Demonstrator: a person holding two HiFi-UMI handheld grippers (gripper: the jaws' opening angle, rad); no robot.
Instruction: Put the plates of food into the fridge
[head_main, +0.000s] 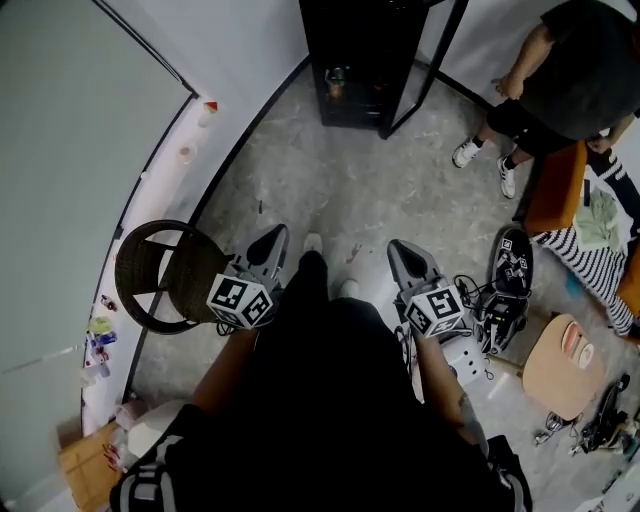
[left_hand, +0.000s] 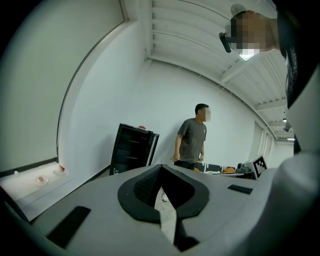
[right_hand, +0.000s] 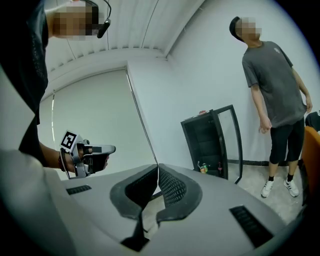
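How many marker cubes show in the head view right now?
3: one on the left gripper, one on the right gripper, one on a spare gripper lying off to the right. Clutter may hide more.

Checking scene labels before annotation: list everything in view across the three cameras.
fridge: one, black, far end of the floor, its glass door swung open
drinks: a few, mixed colours, low inside the fridge
wicker chair: one, dark brown, by the left wall
small items: two, white and red, on the left ledge; too small to name
bystander: one, dark shirt and shorts, right of the fridge
orange seat: one, right side
spare gripper: one, black, on the floor at right
wooden stool: one, light wood, right foreground
left gripper: one, grey, jaws together, empty
right gripper: one, grey, jaws together, empty
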